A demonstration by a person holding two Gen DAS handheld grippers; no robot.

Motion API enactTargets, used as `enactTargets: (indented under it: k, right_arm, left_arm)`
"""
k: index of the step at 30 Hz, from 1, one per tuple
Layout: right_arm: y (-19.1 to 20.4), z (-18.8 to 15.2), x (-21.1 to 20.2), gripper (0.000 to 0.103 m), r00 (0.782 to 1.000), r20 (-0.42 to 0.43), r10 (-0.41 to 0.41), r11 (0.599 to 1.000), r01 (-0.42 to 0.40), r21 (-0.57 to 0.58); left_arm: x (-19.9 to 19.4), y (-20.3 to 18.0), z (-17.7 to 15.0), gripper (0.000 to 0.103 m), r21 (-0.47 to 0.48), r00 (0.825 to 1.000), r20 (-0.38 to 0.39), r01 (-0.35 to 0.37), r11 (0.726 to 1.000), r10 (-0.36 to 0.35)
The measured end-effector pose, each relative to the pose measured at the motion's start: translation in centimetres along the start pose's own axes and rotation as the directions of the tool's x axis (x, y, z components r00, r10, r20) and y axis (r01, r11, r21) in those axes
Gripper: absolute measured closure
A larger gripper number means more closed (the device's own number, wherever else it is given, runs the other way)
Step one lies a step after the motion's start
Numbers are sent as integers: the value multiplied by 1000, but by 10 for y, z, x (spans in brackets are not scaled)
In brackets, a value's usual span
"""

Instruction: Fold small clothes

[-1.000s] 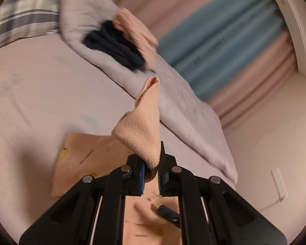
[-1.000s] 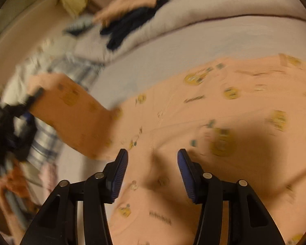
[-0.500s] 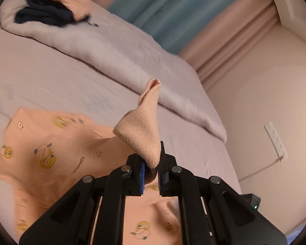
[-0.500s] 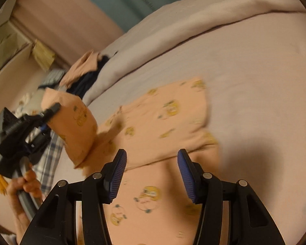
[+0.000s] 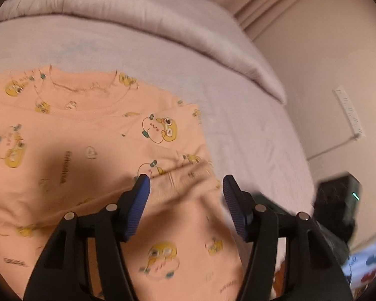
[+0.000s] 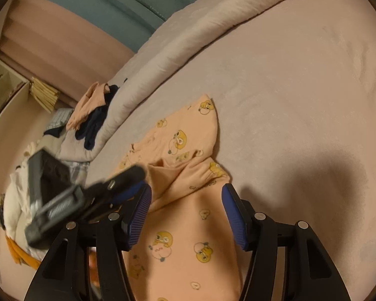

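Shirt: peach, cartoon print, flat on bed sheet, sleeve folded across (blurred).
Left gripper: fingers wide apart, empty, above sleeve.
Right gripper: wide apart, empty, over shirt.

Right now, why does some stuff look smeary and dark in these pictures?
Left wrist view: the folded sleeve is smeared by motion, and a shadow darkens the peach shirt. Right wrist view: the left gripper is blurred, a shadow lies on the bed, and fisheye bends the edges.
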State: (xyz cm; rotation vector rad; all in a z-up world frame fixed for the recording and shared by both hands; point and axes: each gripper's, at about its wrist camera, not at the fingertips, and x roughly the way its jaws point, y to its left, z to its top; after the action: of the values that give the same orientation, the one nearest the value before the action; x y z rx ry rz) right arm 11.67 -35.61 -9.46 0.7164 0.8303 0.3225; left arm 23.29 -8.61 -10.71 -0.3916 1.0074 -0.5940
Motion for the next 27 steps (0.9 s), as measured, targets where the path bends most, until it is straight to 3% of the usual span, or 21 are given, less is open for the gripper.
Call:
enactTargets:
  k: [3, 7, 10, 12, 16, 20, 22, 27]
  right_arm:
    - [1, 1, 2, 44, 998, -9, 56, 998, -55, 14]
    - [9, 4, 18, 44, 991, -50, 125, 991, -122, 63]
    - [14, 13, 29, 44, 992, -64, 113, 989, -106, 104]
    - [16, 19, 38, 44, 990, -87, 115, 984, -101, 144]
    - [15, 21, 59, 44, 979, -206, 7, 977, 37, 208]
    - [10, 21, 67, 45, 975, -219, 33, 961, 29, 276]
    - [7, 22, 71, 51, 973, -231, 19, 953, 52, 299]
    - [-15, 16, 85, 92, 953, -301, -12, 921, 128, 368]
  left_arm:
    - [-32, 13, -8, 31, -15, 998, 65, -15, 1000, 16]
    - [-78, 63, -10, 31, -107, 977, 161, -121, 987, 138]
    - [-105, 96, -26, 31, -179, 952, 209, -189, 965, 225]
    - [-117, 116, -33, 31, -224, 946, 217, -192, 956, 241]
    - [-136, 140, -51, 31, -266, 940, 214, -206, 942, 266]
    - [-147, 161, -63, 31, -300, 945, 210, -183, 936, 252]
    - [-149, 165, -62, 31, -302, 948, 211, -169, 938, 239]
    - [-153, 162, -62, 31, -289, 951, 221, -148, 946, 216]
